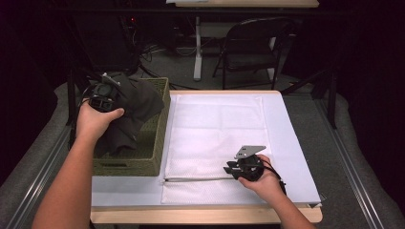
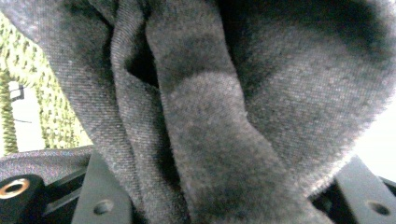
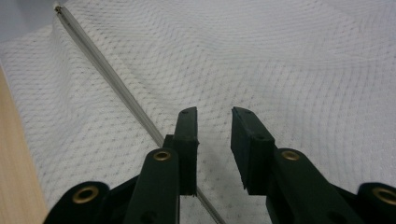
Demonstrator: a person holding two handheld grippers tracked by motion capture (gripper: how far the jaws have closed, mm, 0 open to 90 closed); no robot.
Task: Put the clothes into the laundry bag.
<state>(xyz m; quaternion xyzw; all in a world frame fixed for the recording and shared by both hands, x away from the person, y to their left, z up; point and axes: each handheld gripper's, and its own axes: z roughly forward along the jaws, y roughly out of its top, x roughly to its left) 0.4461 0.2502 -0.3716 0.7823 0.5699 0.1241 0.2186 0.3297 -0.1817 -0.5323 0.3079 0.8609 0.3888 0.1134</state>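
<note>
My left gripper [image 1: 106, 93] is held above the woven basket [image 1: 158, 138], shut on a dark grey garment [image 1: 136, 107] that hangs from it into the basket. In the left gripper view the fuzzy grey cloth [image 2: 210, 121] sits bunched between the two jaws. A white mesh laundry bag [image 1: 215, 124] lies flat on the table, its zipper [image 1: 196, 179] running along the near edge. My right gripper [image 1: 231, 168] rests low over the bag beside the zipper [image 3: 107, 77]. Its jaws [image 3: 215, 126] stand a little apart, with only the mesh [image 3: 289, 56] behind the gap.
The olive basket stands at the table's left edge. A pale mat [image 1: 293, 143] covers the tabletop under the bag, and bare wood [image 1: 200, 215] shows along the front edge. A folding chair [image 1: 253, 47] stands beyond the table.
</note>
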